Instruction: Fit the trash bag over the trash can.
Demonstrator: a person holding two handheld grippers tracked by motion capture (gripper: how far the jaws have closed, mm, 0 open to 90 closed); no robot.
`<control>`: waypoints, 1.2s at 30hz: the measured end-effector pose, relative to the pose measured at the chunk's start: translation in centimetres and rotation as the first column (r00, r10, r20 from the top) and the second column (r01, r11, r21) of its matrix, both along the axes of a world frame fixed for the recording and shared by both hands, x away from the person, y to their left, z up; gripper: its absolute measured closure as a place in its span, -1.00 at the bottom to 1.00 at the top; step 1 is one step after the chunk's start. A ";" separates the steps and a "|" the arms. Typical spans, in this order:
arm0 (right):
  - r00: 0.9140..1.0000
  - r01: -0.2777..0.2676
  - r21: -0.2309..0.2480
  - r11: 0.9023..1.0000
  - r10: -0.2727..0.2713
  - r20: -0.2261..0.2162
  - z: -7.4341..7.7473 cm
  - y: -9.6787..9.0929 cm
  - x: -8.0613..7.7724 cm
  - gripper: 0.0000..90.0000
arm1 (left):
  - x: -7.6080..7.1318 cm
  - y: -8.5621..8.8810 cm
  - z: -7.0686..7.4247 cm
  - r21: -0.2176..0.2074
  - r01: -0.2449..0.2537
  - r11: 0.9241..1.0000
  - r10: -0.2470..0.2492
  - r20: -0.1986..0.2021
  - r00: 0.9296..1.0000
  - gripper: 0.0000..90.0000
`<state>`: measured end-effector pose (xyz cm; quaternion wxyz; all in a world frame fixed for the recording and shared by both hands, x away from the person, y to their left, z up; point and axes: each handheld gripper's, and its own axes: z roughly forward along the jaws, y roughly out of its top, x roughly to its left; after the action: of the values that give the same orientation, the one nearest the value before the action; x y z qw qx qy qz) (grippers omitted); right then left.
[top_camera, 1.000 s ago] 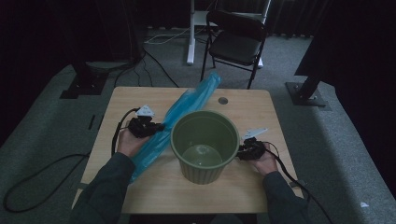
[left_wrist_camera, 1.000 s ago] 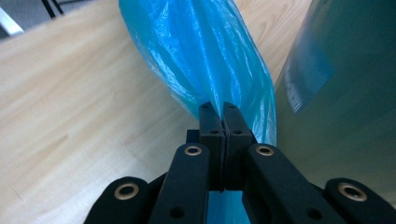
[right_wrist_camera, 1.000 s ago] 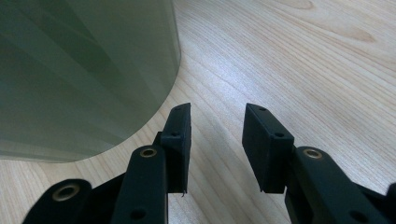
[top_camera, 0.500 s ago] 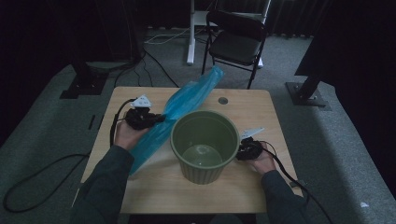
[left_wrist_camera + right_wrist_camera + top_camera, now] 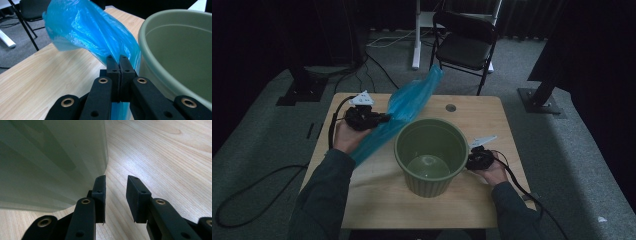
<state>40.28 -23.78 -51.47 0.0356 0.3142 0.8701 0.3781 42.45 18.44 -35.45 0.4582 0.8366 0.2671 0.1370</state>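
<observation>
Nearest, the right gripper [image 5: 116, 198] rests on the pale wooden table [image 5: 492, 125] beside the round olive-green plastic bucket [image 5: 432, 155]; its jaws have just been closing, with nothing between them. Beyond, the left gripper [image 5: 120, 67], pressed together, pinches the thin translucent blue plastic bag [image 5: 95, 37] lifted beside the bucket's rim. The film looks light, limp and slippery, best taken at a gathered edge. The high view adds a black folding chair [image 5: 464, 42].
</observation>
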 end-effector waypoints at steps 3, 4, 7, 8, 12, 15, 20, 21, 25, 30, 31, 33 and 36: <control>1.000 -0.005 0.000 1.000 0.005 -0.002 0.1 0.1 0.0 0.53 | 0.0 -0.4 0.5 -0.013 0.014 1.000 -0.014 0.004 1.000 0.97; 1.000 -0.007 0.003 1.000 0.007 -0.004 0.1 0.2 0.0 0.53 | -0.1 -0.5 0.7 -0.012 0.016 1.000 -0.016 0.003 1.000 0.97; 1.000 -0.016 0.001 1.000 0.016 -0.005 0.1 0.3 0.1 0.53 | -0.1 -0.8 1.0 -0.005 0.021 1.000 -0.021 0.011 1.000 0.97; 1.000 -0.022 -0.002 1.000 0.022 -0.006 0.1 0.4 0.1 0.53 | -0.1 -1.0 1.2 -0.007 0.024 1.000 -0.024 0.015 1.000 0.97; 0.999 -0.032 -0.005 0.999 0.032 -0.009 0.1 0.7 0.3 0.53 | -0.2 -1.4 2.1 -0.024 0.034 0.999 -0.033 0.031 0.999 0.97; 0.999 -0.038 -0.001 0.999 0.038 -0.011 0.1 0.9 0.3 0.52 | -0.3 -1.8 2.9 -0.029 0.043 0.999 -0.042 0.044 0.998 0.97; 0.999 -0.052 -0.003 0.999 0.052 -0.011 0.1 1.1 0.4 0.52 | -0.5 -2.1 3.5 -0.035 0.055 0.998 -0.053 0.056 0.997 0.98; 0.998 -0.054 -0.006 0.999 0.054 -0.012 0.1 1.2 0.5 0.51 | -0.6 -2.2 3.8 -0.028 0.058 0.998 -0.056 0.056 0.997 0.98; 0.998 -0.056 -0.001 0.998 0.056 -0.015 0.1 1.1 0.6 0.50 | -0.9 -2.2 4.4 -0.034 0.065 0.997 -0.063 0.062 0.996 0.97; 0.998 -0.058 0.000 0.998 0.058 -0.018 0.1 1.1 0.7 0.50 | -1.1 -2.2 5.1 -0.046 0.074 0.996 -0.071 0.067 0.995 0.97; 0.998 -0.058 0.001 0.998 0.058 -0.018 0.0 1.1 0.7 0.50 | -1.2 -2.2 5.4 -0.057 0.086 0.995 -0.082 0.067 0.994 0.97; 0.998 -0.059 0.001 0.998 0.059 -0.021 0.0 1.1 0.7 0.49 | -1.3 -2.2 5.6 -0.061 0.090 0.994 -0.086 0.064 0.994 0.97; 0.998 -0.059 0.003 0.998 0.059 -0.023 0.0 1.1 0.7 0.49 | -1.4 -2.4 6.1 -0.068 0.101 0.993 -0.096 0.069 0.993 0.97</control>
<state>41.02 -22.65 -51.44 0.0139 0.2929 0.8788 0.3765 41.04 16.05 -29.33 0.5025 0.8270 0.2152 0.1318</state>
